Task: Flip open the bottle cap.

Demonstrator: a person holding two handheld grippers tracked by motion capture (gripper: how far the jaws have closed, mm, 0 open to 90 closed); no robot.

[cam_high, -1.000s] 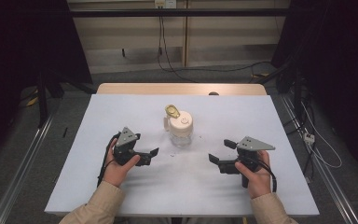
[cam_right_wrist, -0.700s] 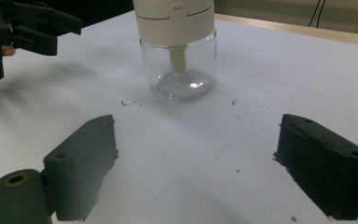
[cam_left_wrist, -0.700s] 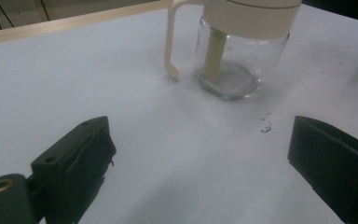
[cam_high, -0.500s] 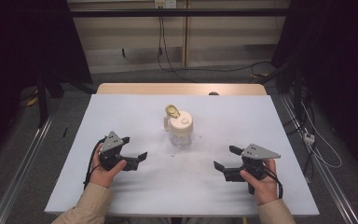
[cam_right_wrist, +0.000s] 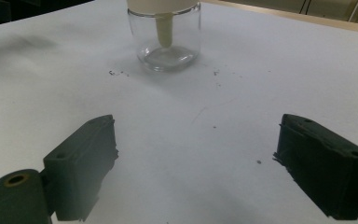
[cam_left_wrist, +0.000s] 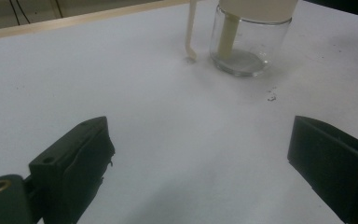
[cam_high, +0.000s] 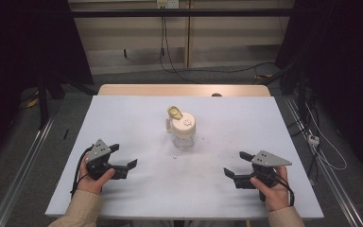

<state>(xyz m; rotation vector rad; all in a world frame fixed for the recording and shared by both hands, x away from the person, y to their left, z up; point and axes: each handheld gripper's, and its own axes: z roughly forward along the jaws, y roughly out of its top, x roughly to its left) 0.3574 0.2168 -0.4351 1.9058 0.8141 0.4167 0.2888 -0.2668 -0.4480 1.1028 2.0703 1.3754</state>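
A small clear glass jar (cam_high: 183, 134) with a cream lid and a flipped-up cap stands upright mid-table. The left gripper view shows the jar (cam_left_wrist: 243, 44) ahead with a cream tube inside it. In the right gripper view the jar (cam_right_wrist: 168, 39) stands straight ahead. My left gripper (cam_high: 123, 158) is near the table's front left, open and holding nothing, jaws wide apart (cam_left_wrist: 198, 158). My right gripper (cam_high: 236, 168) is at the front right, also open and holding nothing (cam_right_wrist: 196, 163). Both point roughly toward the jar, well short of it.
The white table (cam_high: 137, 118) has a wooden strip along its far edge (cam_high: 184, 90). Small dark crumbs (cam_right_wrist: 116, 73) lie near the jar. Metal rails and cables run along the floor at both sides and behind.
Both hands have drawn back toward the table's front edge and outward, away from the jar. The jar has not moved.
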